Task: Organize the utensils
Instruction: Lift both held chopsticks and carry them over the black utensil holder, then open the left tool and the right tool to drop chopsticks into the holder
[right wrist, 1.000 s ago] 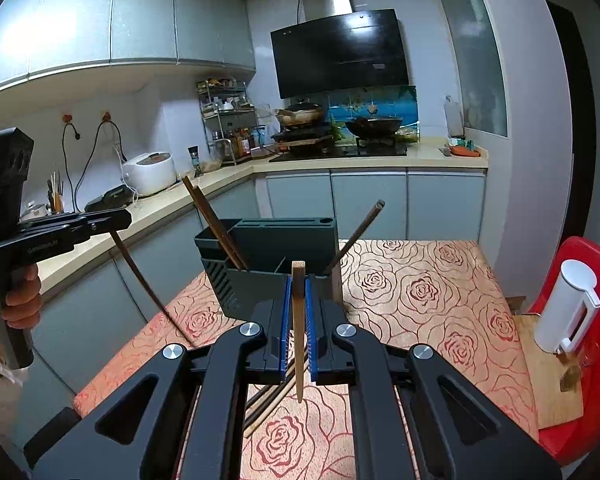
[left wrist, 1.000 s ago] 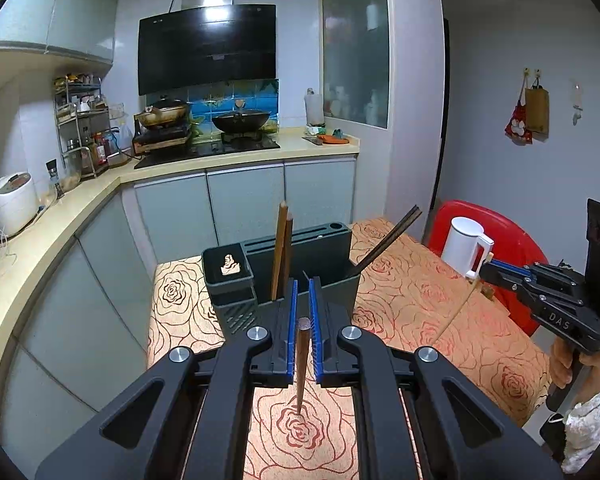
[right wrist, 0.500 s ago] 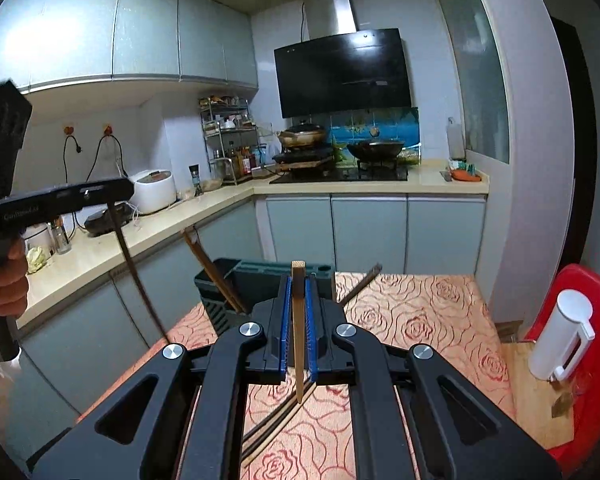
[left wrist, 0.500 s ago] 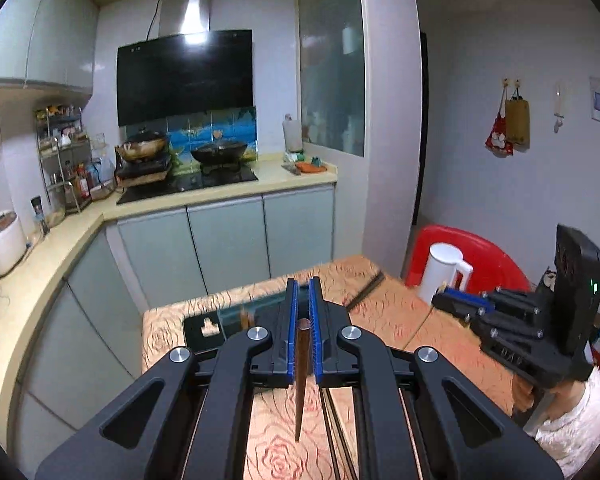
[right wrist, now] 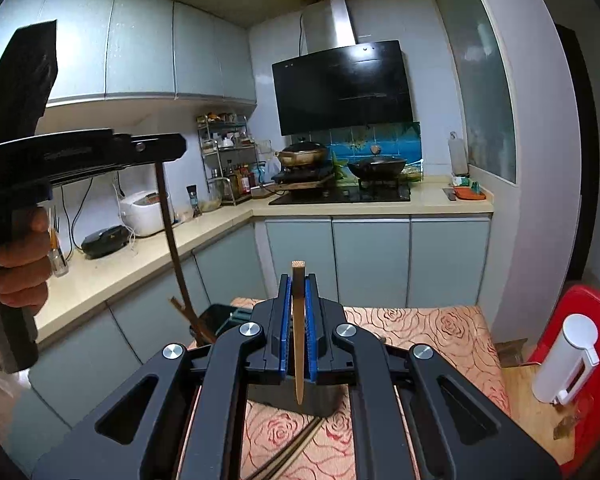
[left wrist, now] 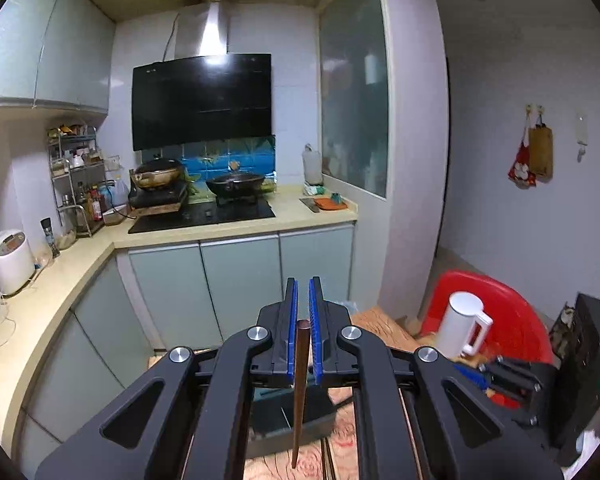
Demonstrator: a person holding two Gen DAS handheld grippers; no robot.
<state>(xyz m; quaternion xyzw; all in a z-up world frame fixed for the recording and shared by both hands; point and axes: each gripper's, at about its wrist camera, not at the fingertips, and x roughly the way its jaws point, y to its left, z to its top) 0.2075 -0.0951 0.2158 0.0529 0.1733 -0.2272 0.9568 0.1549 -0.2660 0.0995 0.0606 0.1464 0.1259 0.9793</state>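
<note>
Left claw (left wrist: 303, 312) grips dark chopstick (left wrist: 300, 392); right claw (right wrist: 298, 304) grips pale chopstick (right wrist: 298, 344) (no readable writing).

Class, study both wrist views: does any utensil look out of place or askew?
Yes. Several loose chopsticks lie flat on the rose tablecloth beside the dark utensil holder rather than standing in it. Each gripper, left gripper and right gripper, holds a single chopstick, not a pair.
</note>
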